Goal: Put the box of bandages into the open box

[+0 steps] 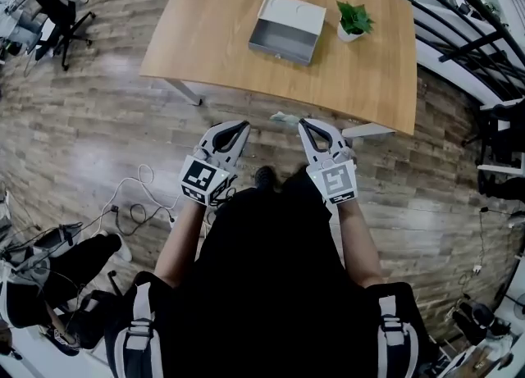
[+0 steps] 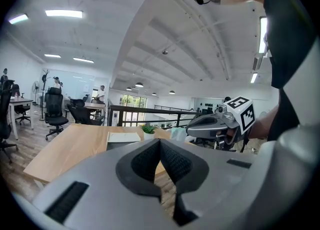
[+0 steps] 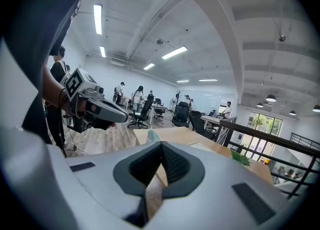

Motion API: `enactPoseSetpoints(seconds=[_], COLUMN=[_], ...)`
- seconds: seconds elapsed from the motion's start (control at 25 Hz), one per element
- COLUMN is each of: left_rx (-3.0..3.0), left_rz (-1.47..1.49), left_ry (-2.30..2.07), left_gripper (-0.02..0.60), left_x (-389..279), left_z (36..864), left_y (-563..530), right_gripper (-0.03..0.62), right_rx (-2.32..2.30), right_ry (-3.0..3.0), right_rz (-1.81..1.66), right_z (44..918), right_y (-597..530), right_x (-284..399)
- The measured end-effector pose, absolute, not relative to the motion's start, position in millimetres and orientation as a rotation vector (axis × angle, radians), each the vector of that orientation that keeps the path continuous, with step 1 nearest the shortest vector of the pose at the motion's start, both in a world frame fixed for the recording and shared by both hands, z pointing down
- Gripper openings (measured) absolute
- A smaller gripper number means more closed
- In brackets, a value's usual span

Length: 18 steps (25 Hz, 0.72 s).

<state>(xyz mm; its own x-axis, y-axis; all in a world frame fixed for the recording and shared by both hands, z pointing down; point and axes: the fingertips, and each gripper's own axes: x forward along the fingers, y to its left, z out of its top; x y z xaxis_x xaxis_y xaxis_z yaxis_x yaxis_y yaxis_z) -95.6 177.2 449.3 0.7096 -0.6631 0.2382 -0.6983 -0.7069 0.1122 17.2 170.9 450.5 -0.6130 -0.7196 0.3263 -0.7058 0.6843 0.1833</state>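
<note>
1. Head view: the open box [image 1: 279, 45] is grey and sits on the wooden table [image 1: 209, 36]. A potted plant [image 1: 353, 20] stands just beside the open box, on its right. Both grippers are well short of the open box, off the table's near edge and over the floor.
2. Head view: the left gripper [image 1: 244, 125] and the right gripper [image 1: 302, 122] are held side by side and point toward the open box. The box of bandages [image 1: 284, 117], small and pale green, sits at the right gripper's tip. It is in the air on the near side of the open box.
3. Left gripper view: the left gripper [image 2: 160, 142] has its dark pads pressed together with nothing between them. The open box [image 2: 122, 138] lies straight ahead. To the right of the open box, the right gripper [image 2: 189, 130] carries the box of bandages [image 2: 178, 133] at its tip.
4. Right gripper view: the right gripper [image 3: 161, 145] has its jaws clenched. The box of bandages [image 3: 151, 135] pokes out past the tips, pinched there. The left gripper [image 3: 125, 119] is at the left of this view.
</note>
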Motion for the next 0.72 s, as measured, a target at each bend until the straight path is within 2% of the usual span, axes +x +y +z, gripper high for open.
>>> enactPoseSetpoints(seconds=[0.72], left_rx=[2.661], left_rz=[0.237], left_ry=[-1.185], left_gripper=[0.022], left_x=[-112], left_z=[454], left_y=[167], right_gripper=[0.025], right_rx=[1.074], right_ry=[-2.534], right_rz=[-0.06], right_z=[454], right_y=[141], right_x=[12])
